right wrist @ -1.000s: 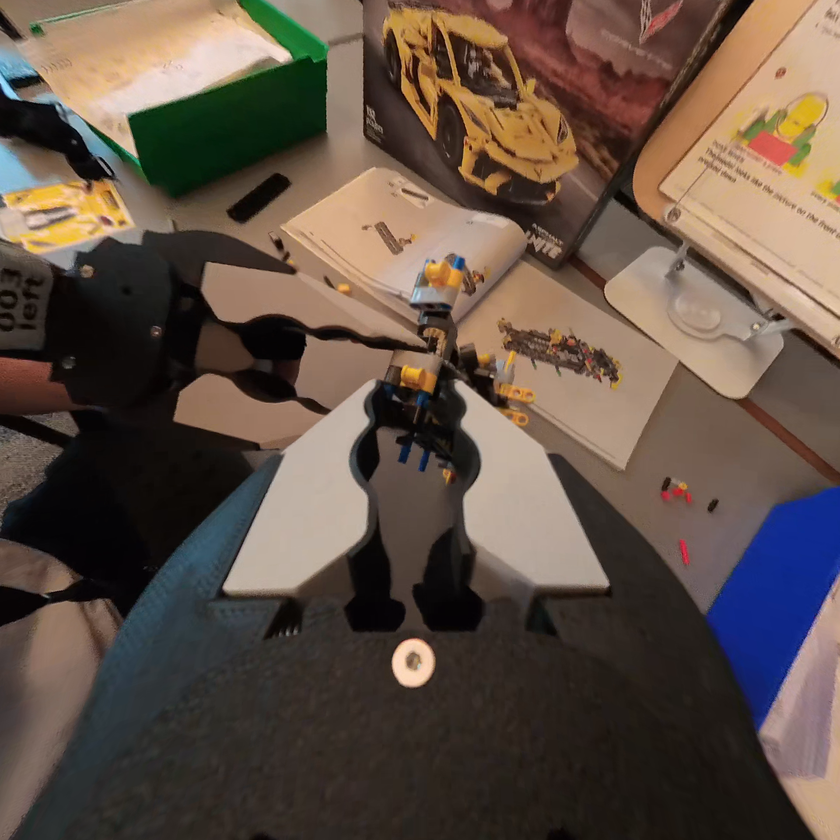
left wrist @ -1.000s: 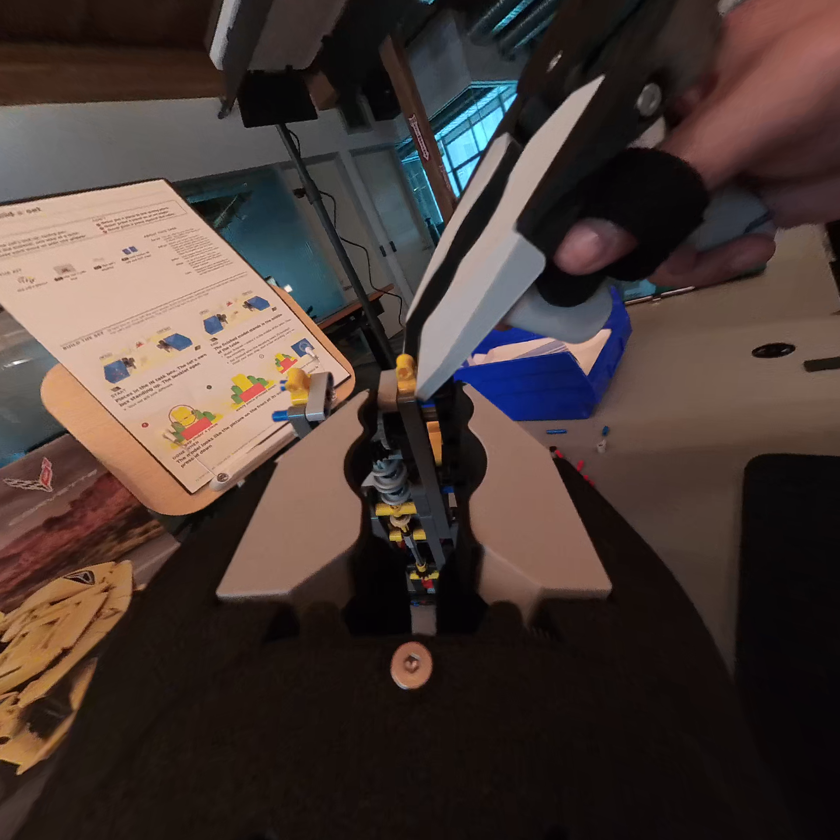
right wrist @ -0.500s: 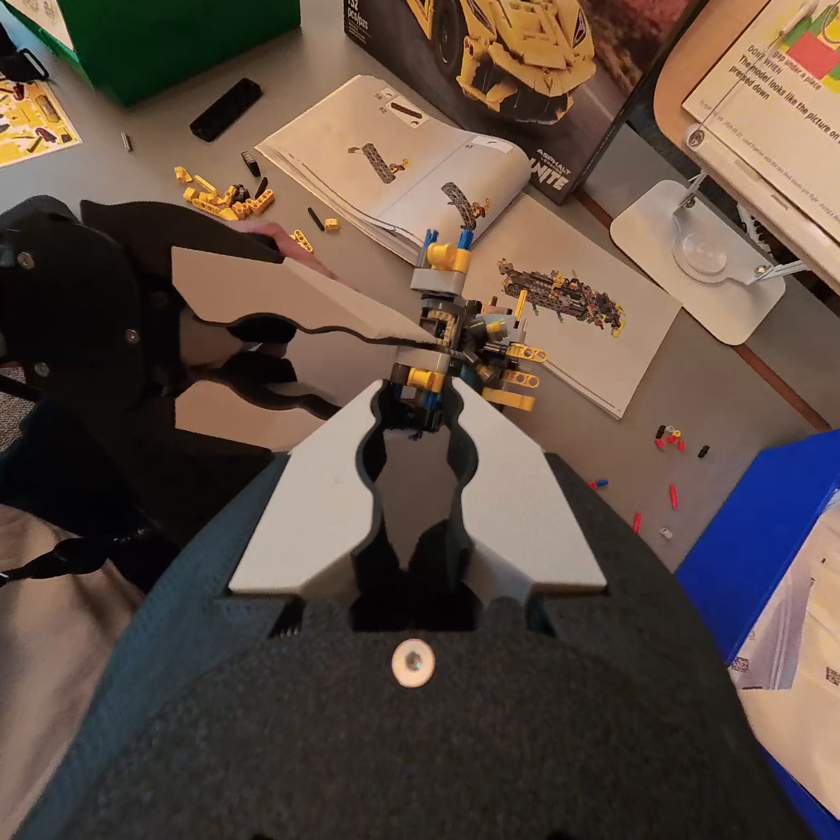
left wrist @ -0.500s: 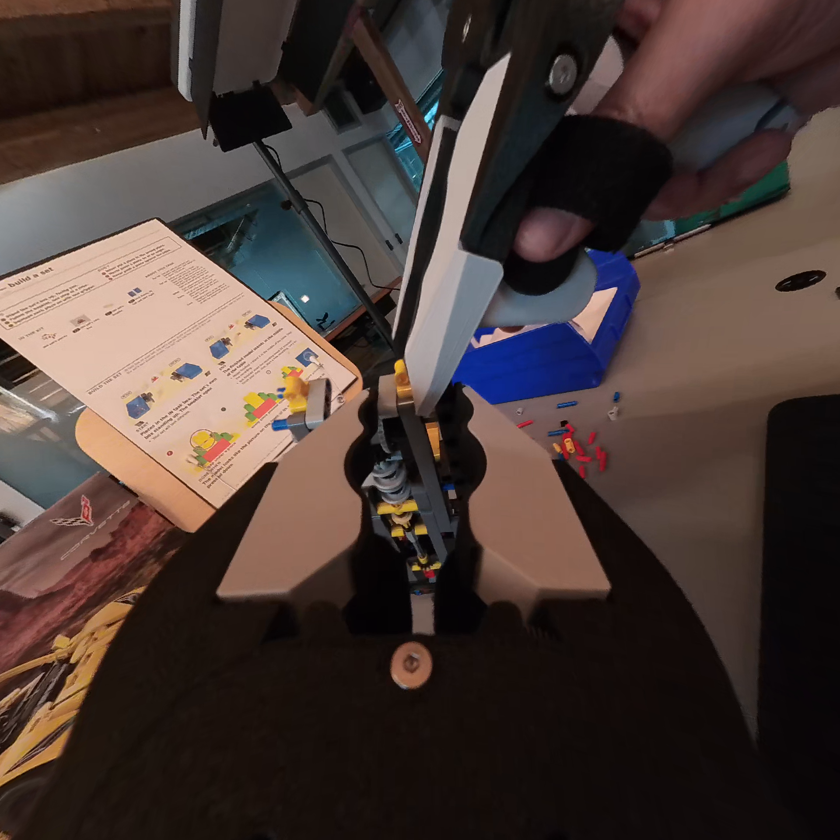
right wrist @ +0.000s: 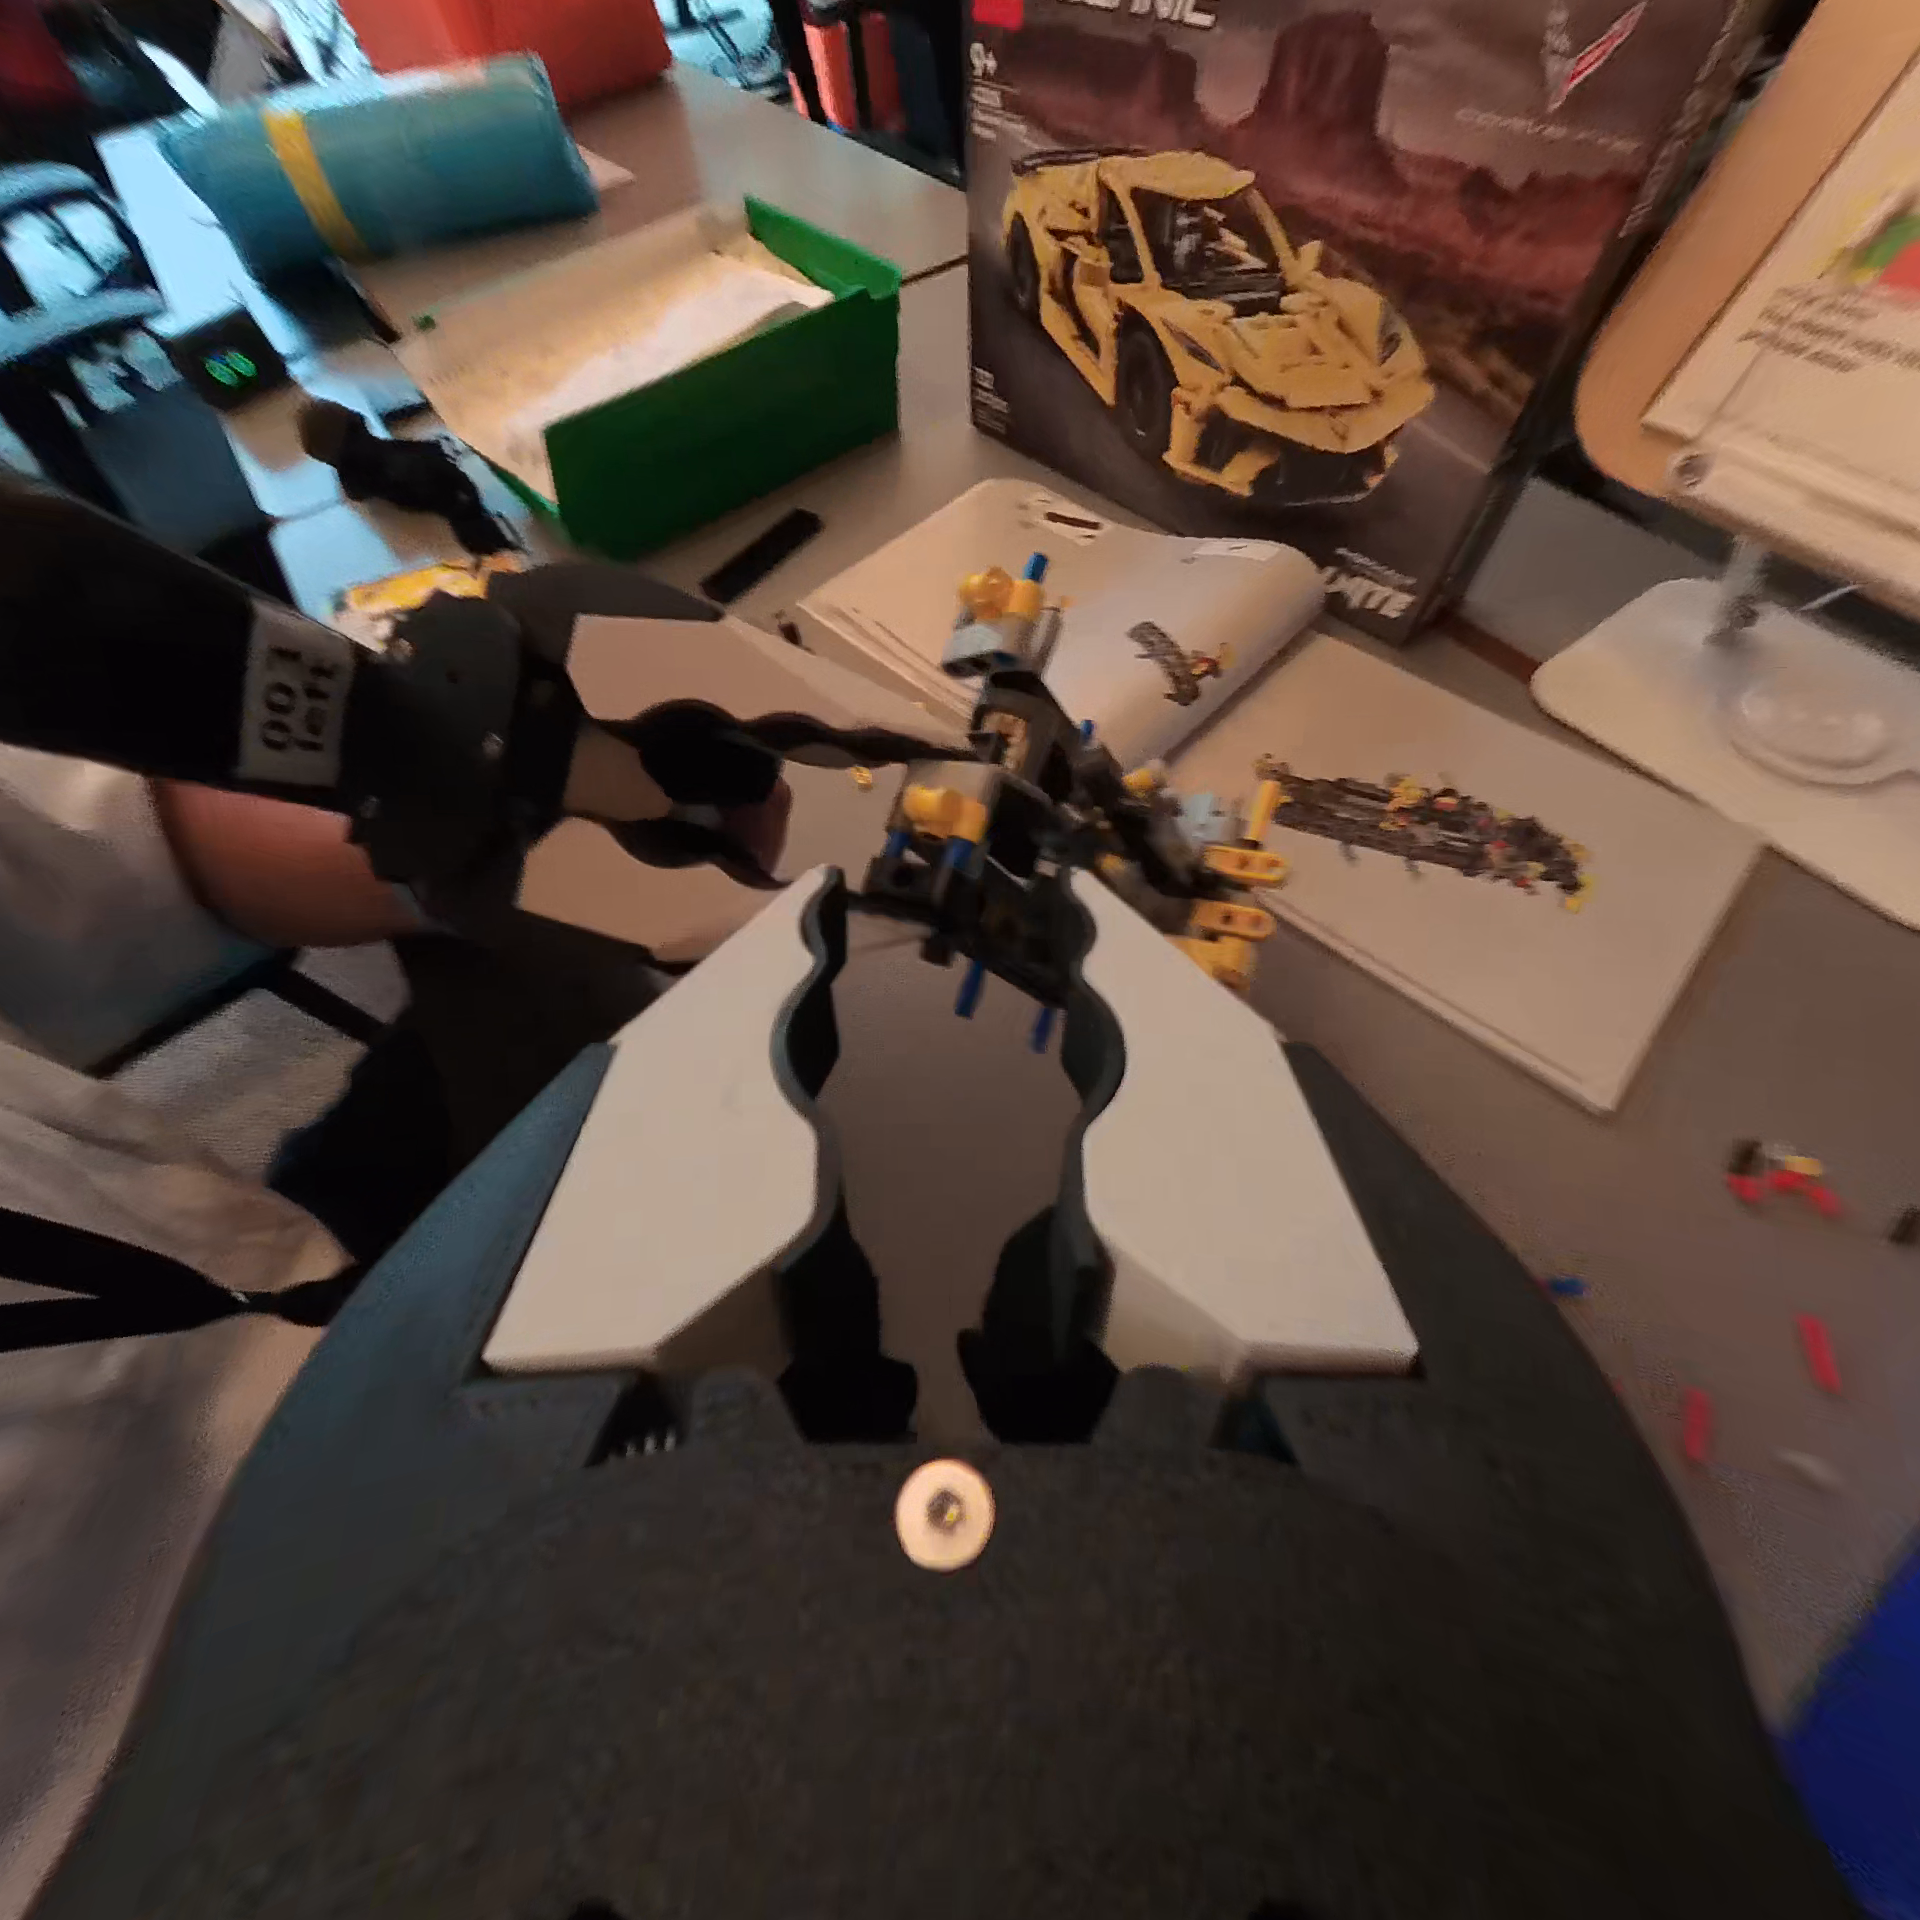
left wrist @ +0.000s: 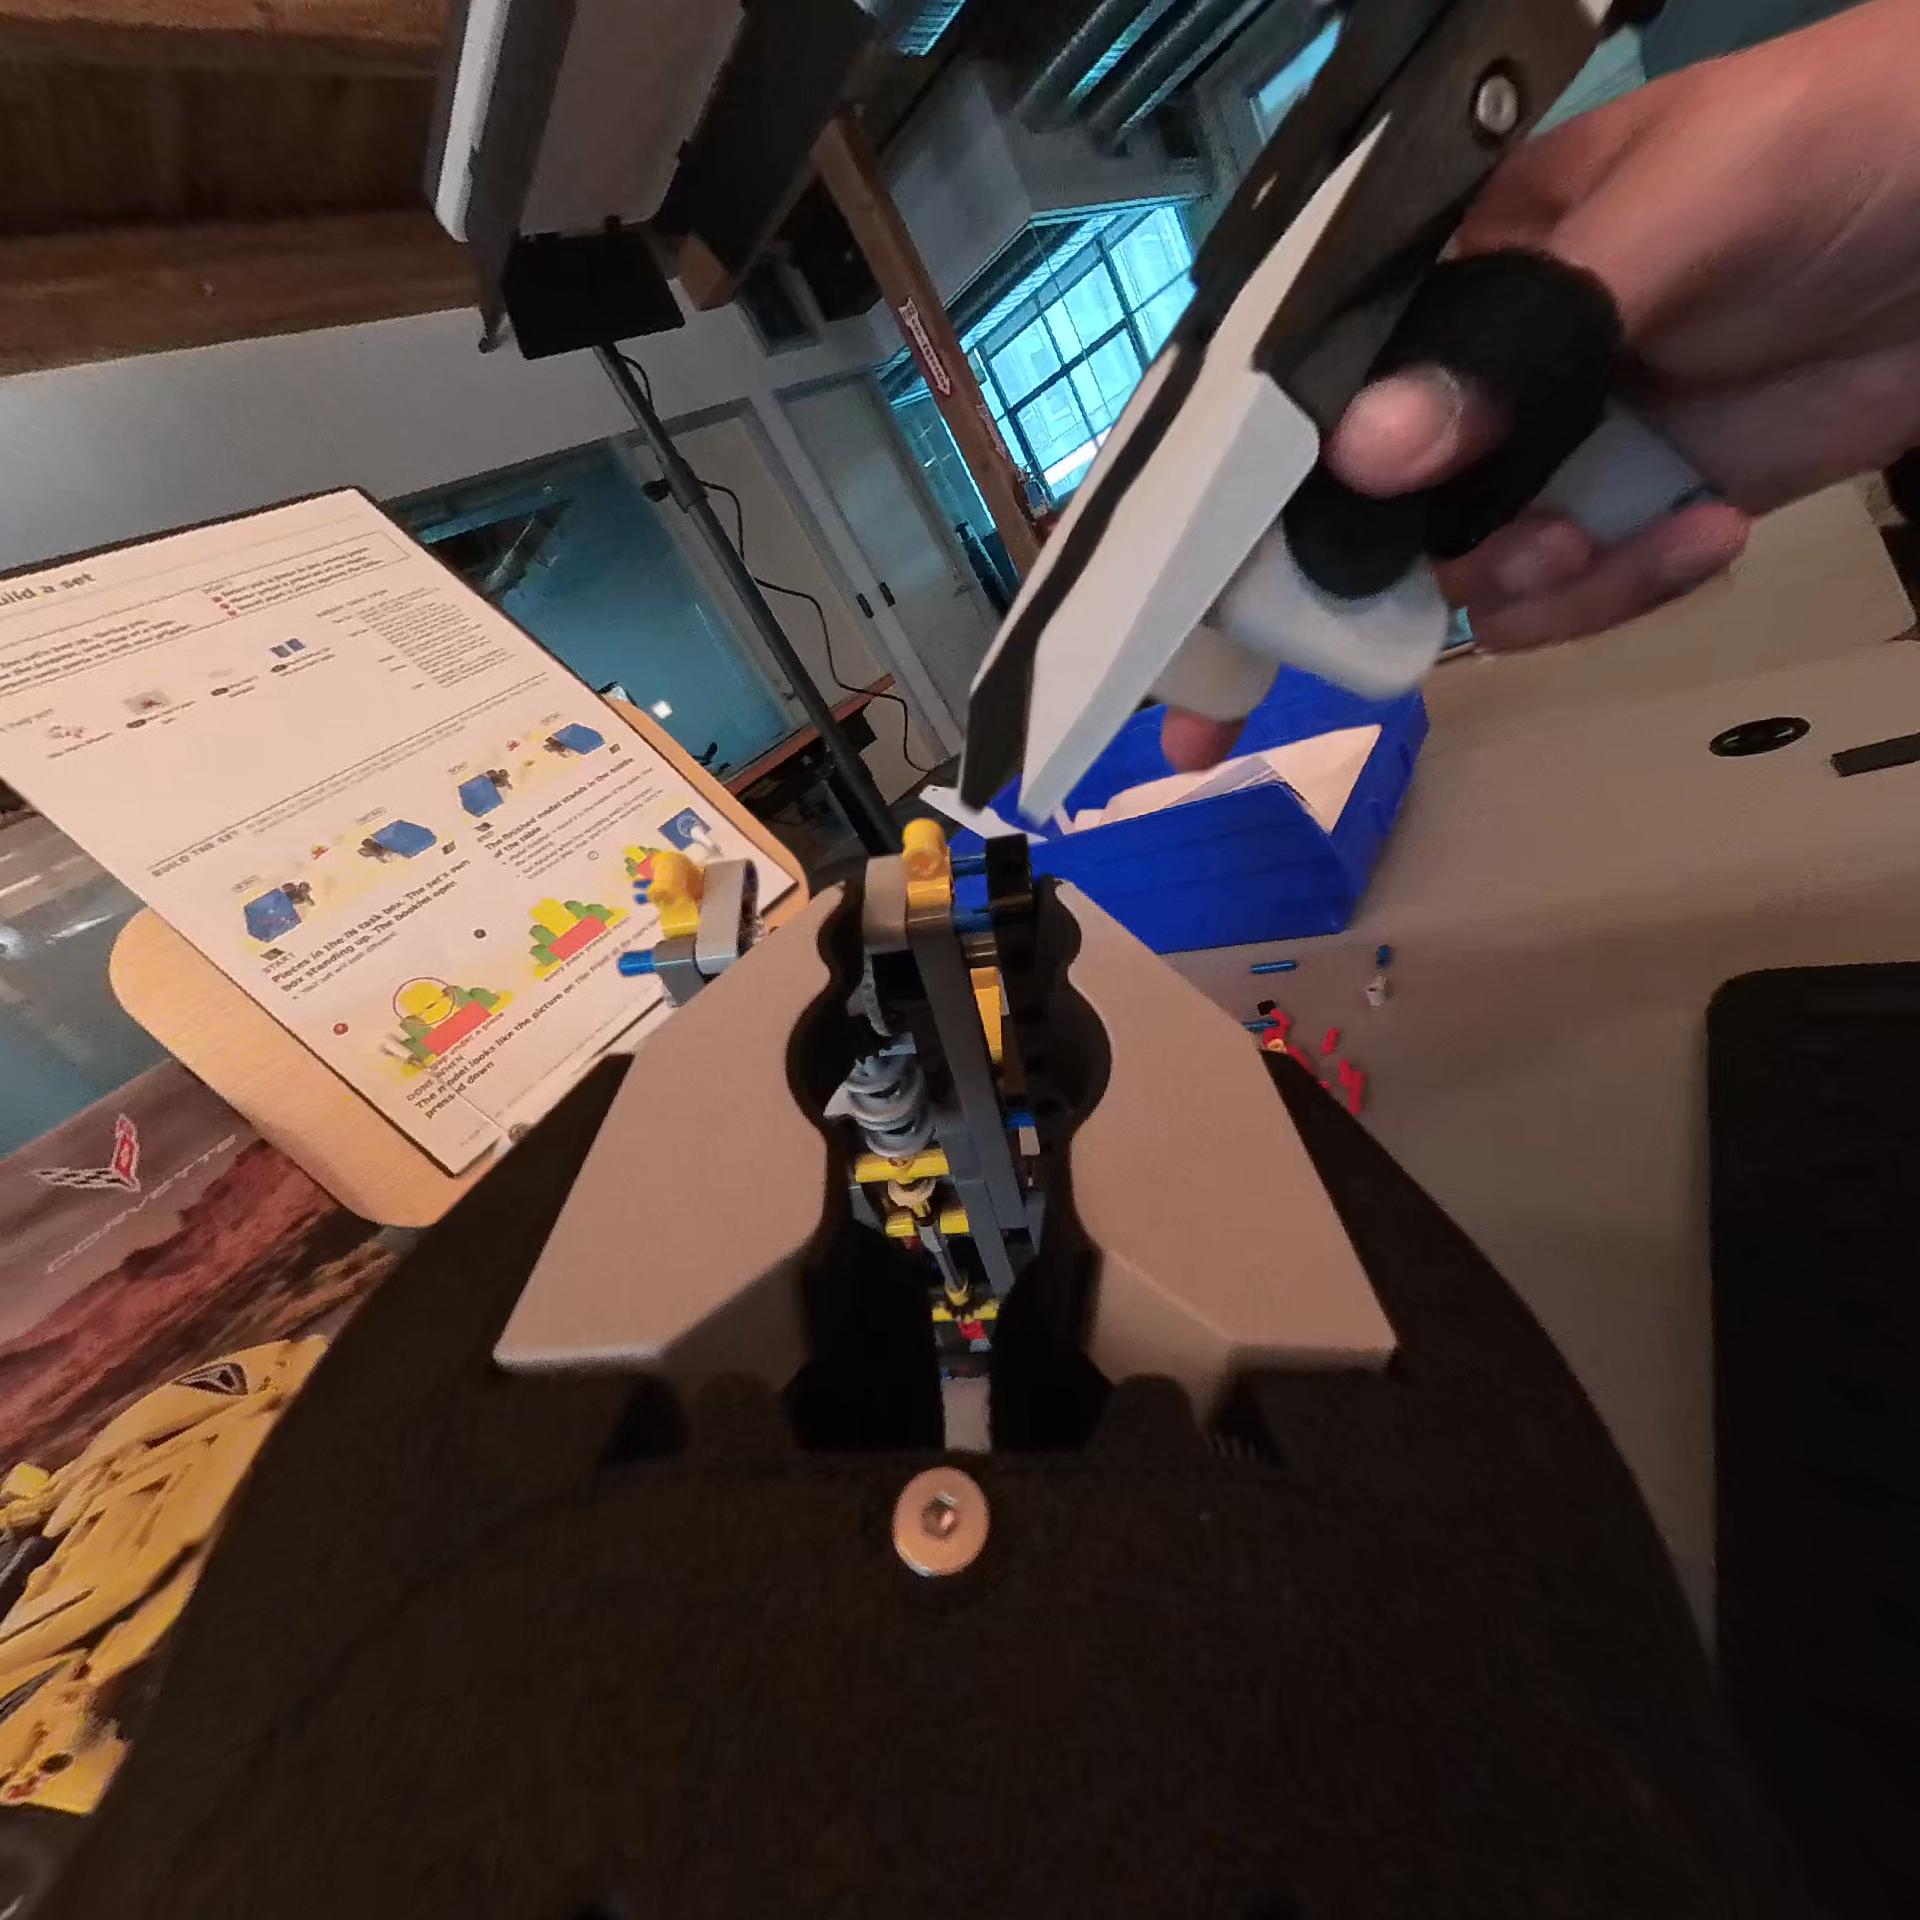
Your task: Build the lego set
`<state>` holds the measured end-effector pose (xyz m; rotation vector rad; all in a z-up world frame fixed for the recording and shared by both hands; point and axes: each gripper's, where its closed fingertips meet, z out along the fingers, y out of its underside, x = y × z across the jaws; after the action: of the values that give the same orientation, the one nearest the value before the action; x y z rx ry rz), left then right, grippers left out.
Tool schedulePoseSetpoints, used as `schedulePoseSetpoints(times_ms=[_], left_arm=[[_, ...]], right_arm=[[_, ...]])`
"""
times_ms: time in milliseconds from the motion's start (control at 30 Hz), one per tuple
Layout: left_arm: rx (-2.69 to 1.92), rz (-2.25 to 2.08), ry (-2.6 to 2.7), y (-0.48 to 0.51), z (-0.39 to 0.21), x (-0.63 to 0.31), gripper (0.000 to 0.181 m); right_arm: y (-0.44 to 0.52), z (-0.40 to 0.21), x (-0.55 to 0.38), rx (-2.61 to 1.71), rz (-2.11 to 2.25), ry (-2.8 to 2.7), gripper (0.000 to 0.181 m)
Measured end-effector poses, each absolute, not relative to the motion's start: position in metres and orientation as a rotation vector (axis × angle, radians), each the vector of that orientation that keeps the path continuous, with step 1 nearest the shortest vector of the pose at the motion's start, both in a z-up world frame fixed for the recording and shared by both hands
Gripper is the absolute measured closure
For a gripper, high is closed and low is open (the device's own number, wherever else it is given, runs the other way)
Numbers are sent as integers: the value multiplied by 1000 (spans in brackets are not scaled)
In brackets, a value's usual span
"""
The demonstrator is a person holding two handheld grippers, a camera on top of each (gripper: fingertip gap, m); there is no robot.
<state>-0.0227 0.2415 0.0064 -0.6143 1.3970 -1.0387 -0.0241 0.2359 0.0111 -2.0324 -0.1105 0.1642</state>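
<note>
grey-and-yellow lego assembly (left wrist: 940, 1049) clamped in left tool (left wrist: 951, 914), long axis along its fingers, held above counter (right wrist: 1558, 1195) | right tool (left wrist: 1003, 790) just above the top end, tips nearly together, empty | black beam (left wrist: 1006, 868) probably needs pressing.

My left claw (left wrist: 951, 925) holds the lego assembly (left wrist: 940, 1049) above the desk (right wrist: 1662, 1018); my right claw (right wrist: 951, 904) sits at its near end. On the desk beyond lies the open instruction booklet (right wrist: 1455, 935), the set's box (right wrist: 1351, 260) behind it, a bin (right wrist: 717, 416) far left, loose pieces (right wrist: 1777, 1184) right.
</note>
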Motion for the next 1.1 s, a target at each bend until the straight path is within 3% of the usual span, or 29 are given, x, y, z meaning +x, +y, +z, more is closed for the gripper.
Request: schedulePoseSetpoints(times_ms=[100,233,333,500,633,733,833,900,1100], left_arm=[[-594,-982,1384,236,5,-22,147],[-576,-911,1344,233,3,-24,147],[-569,-891,1332,231,2,-26,147],[-717,-1005,1276,262,9,-27,147],[-932,-1138,1199,299,18,-23,147],[-1004,-1193,1170,308,22,-23,147],[-1018,-1210,1165,306,26,-25,147],[-1025,-1218,1159,305,28,-27,147],[-1045,-1248,1236,299,30,-25,146]], right_arm=[[244,-5,-37,-2018,155,-95,140],[246,-7,-32,-1958,85,-8,156],[241,-4,-34,-1929,10,-43,156],[224,11,-7,-1759,-314,-84,163],[253,-16,-14,-1761,-280,-130,137],[285,-9,-27,-1700,-353,-202,135],[305,3,-31,-1654,-386,-253,140],[309,9,-29,-1625,-403,-271,155],[305,11,-28,-1597,-285,-271,157]])
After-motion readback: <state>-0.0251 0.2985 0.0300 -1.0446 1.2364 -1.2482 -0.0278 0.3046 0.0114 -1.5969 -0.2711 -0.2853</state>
